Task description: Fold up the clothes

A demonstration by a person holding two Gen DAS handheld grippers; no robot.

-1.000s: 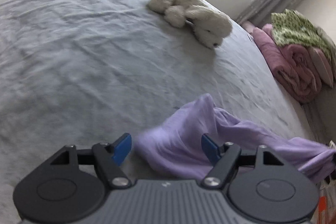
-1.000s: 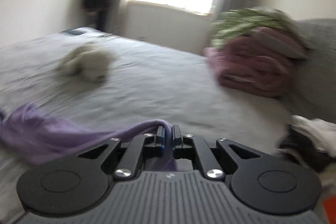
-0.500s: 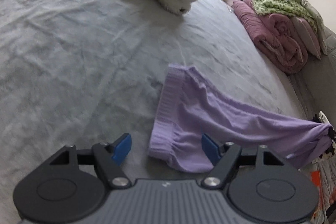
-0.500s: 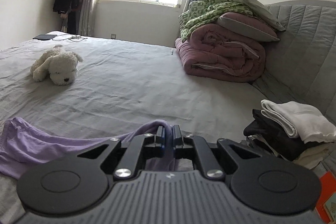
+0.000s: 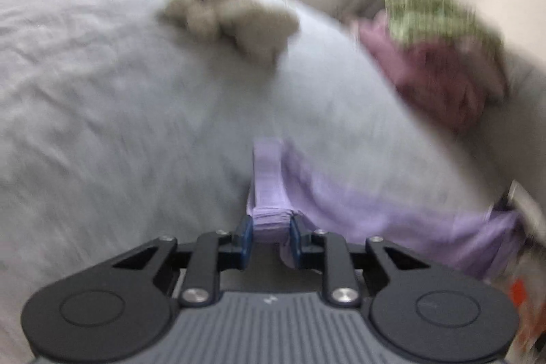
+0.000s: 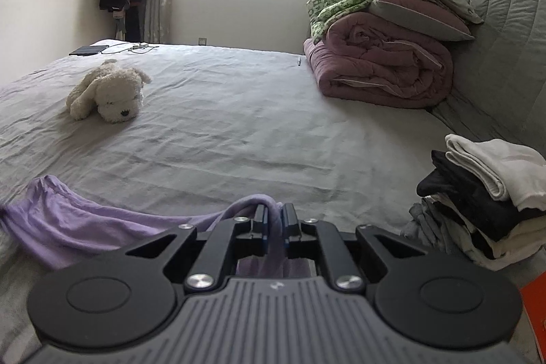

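Left gripper [image 5: 271,229] clenched on ribbed band of purple garment [image 5: 358,210]. Right gripper [image 6: 274,220] clenched on bunched opposite end of same garment [image 6: 78,224]. Garment stretched low between both grippers at near edge of grey bed [image 6: 239,111], partly resting on sheet. Plush dog [image 6: 109,91] lies well beyond garment. Rolled maroon quilt [image 6: 378,70] at far side of bed, by headboard. Stack of folded clothes [image 6: 484,190] near garment's right-gripper end. Left view motion-blurred.

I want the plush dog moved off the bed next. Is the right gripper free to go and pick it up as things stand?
Probably not yet: the right gripper is shut on the purple garment. The plush dog lies apart on open sheet, nothing blocking it.
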